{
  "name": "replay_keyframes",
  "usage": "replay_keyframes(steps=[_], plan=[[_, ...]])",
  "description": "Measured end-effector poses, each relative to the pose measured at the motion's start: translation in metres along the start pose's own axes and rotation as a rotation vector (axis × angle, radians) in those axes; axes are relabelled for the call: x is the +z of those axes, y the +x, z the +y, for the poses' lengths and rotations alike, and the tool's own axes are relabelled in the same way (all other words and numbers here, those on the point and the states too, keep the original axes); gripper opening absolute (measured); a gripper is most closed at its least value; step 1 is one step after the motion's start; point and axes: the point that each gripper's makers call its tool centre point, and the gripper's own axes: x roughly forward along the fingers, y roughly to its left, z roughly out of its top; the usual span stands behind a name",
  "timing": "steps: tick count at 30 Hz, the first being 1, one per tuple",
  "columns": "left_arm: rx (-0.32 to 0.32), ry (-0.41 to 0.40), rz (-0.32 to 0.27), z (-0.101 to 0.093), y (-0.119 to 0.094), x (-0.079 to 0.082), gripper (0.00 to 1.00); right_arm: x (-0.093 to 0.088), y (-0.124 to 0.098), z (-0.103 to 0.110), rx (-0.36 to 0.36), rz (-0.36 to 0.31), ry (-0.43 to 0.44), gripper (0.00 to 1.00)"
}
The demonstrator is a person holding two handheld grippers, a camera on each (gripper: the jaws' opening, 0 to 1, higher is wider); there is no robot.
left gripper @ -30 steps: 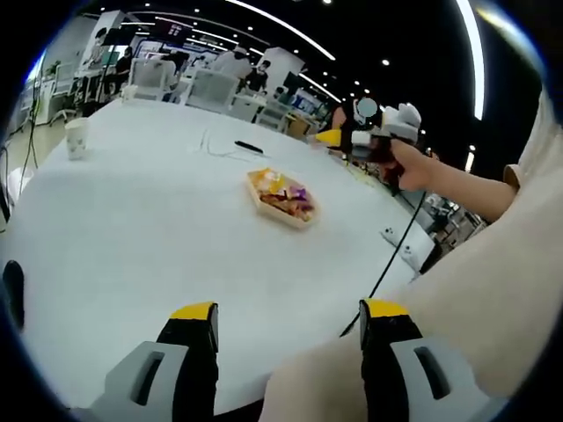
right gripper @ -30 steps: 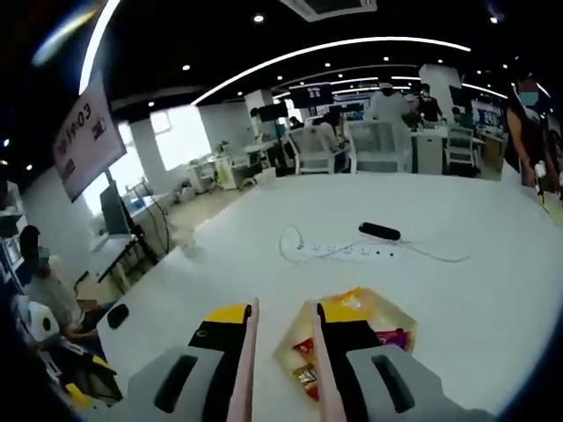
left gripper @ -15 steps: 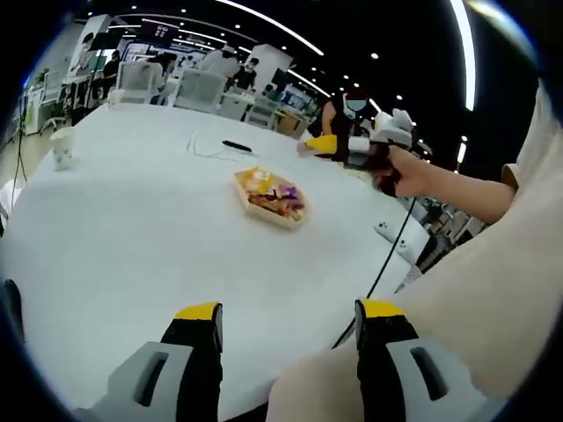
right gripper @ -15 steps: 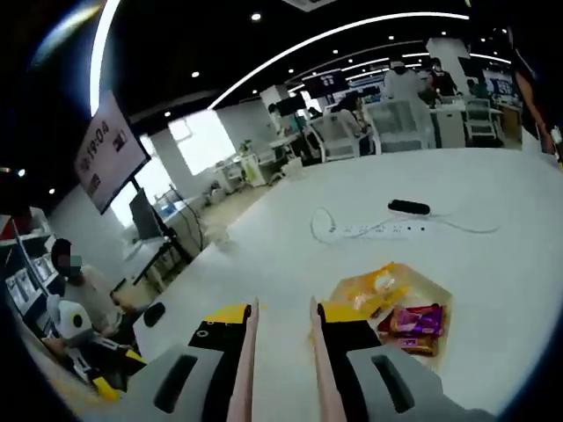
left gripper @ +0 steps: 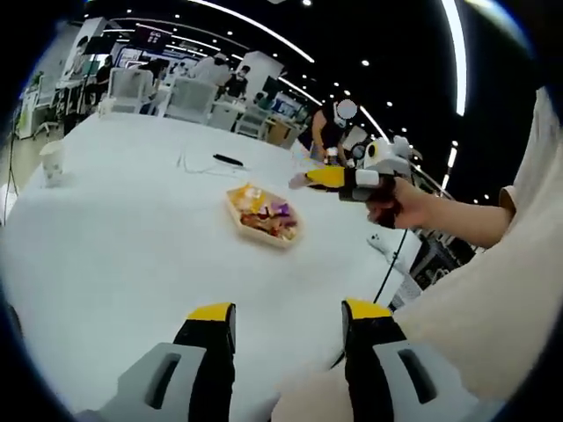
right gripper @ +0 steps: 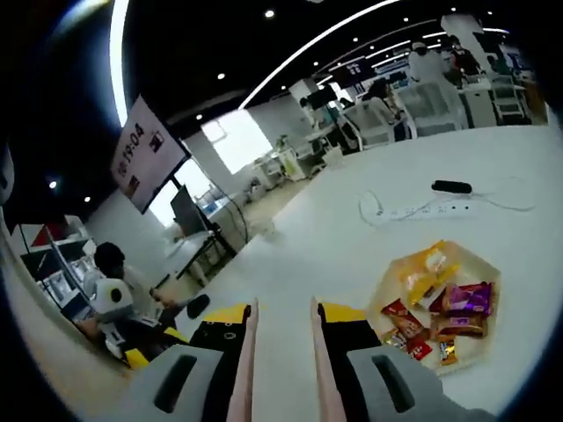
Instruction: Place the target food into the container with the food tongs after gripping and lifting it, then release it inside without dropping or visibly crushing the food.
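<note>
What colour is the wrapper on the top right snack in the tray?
Purple wrapper, clearest in the right gripper view.

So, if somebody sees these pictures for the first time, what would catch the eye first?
Most likely the tray of brightly wrapped snacks, standing alone on the wide white table; in the left gripper view it lies near the table's middle. Next, the right hand-held gripper held in the air beside the tray, with pale tongs shut between its jaws. A white power strip with its cable lies beyond the tray.
</note>
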Motion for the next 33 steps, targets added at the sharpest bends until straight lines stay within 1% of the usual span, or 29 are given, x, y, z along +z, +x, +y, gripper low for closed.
replay_keyframes(steps=[1, 5, 6, 9, 14, 24, 29, 31, 33], plan=[[-0.005, -0.001, -0.007, -0.001, 0.000, 0.003, 0.43, -0.001, 0.002, 0.008, 0.033, 0.006, -0.008, 0.30], [-0.030, -0.007, -0.042, -0.003, -0.001, 0.016, 0.36, 0.000, 0.005, 0.030, 0.119, 0.014, -0.028, 0.30], [-0.036, -0.007, -0.048, -0.004, -0.001, 0.018, 0.34, 0.000, 0.005, 0.032, 0.128, 0.016, -0.030, 0.30], [-0.059, -0.012, -0.074, -0.007, -0.001, 0.028, 0.29, -0.002, 0.008, 0.047, 0.185, 0.031, -0.046, 0.30], [-0.088, -0.024, -0.108, -0.011, 0.000, 0.040, 0.24, -0.003, 0.012, 0.066, 0.253, 0.042, -0.056, 0.30], [-0.138, -0.044, -0.164, -0.015, -0.001, 0.059, 0.16, -0.005, 0.015, 0.093, 0.358, 0.066, -0.076, 0.30], [-0.176, -0.048, -0.183, -0.021, 0.000, 0.067, 0.11, -0.008, 0.016, 0.101, 0.385, 0.072, -0.075, 0.30], [-0.185, -0.051, -0.186, -0.022, 0.001, 0.069, 0.11, -0.009, 0.016, 0.102, 0.388, 0.074, -0.076, 0.30], [-0.195, -0.047, -0.189, -0.025, 0.001, 0.071, 0.11, -0.011, 0.015, 0.106, 0.406, 0.077, -0.070, 0.30]])
